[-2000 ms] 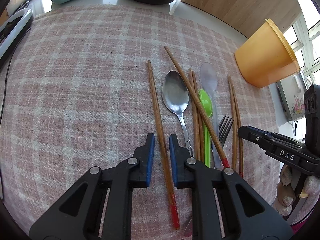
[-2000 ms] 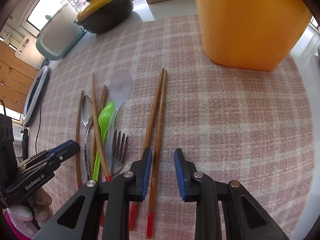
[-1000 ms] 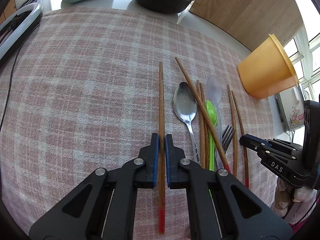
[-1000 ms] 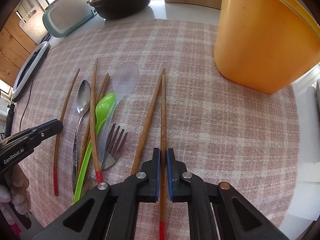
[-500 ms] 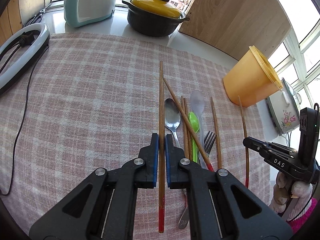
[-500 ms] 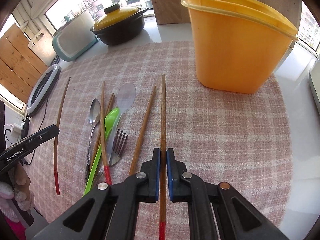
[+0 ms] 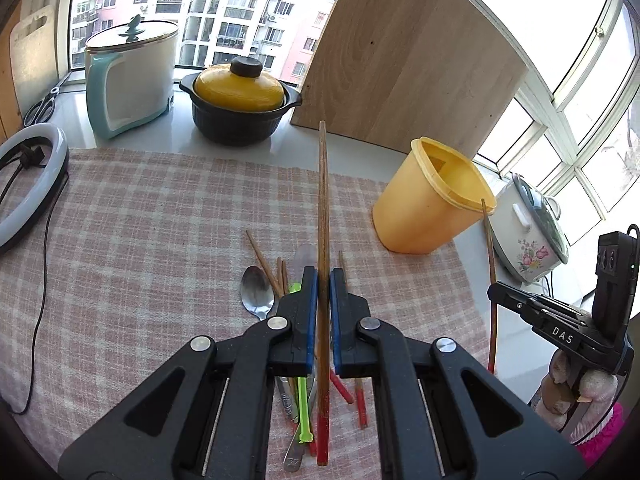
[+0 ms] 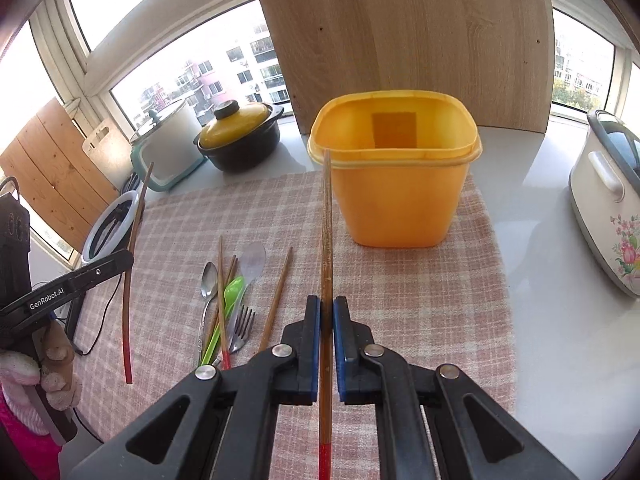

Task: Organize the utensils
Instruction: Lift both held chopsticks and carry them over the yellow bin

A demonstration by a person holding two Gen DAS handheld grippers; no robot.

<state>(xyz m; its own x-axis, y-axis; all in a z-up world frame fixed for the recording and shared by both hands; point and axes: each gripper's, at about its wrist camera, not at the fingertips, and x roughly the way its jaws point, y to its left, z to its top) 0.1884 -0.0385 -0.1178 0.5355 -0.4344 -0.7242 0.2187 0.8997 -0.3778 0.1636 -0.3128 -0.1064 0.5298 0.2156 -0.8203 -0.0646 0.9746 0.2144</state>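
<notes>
**Two Chopsticks Are Held Up Near the Yellow Bin**

On the left, one chopstick (image 7: 323, 216) is clamped between the jaws of the left gripper (image 7: 323, 280). It is held above the checked cloth (image 7: 140, 240) on the desk. Its long line runs straight out ahead of the jaws, with the red end kept near the hand. From this side, the yellow bin (image 7: 428, 200) is seen ahead and off to the right, well apart from the thin tip.

In the middle, the other utensils (image 8: 228, 300) are left lying on the cloth: a metal spoon, a green spoon, a clear spoon, a fork and more chopsticks.

On the right, a second chopstick (image 8: 327, 232) is clamped between the jaws of the right gripper (image 8: 327, 312). Its thin tip is pointed right at the near rim of the bin, which is open at the top and looks empty. The right hand is judged to be nearer, so its chopstick can probably be dropped in first, once the stick is stood up more.
</notes>
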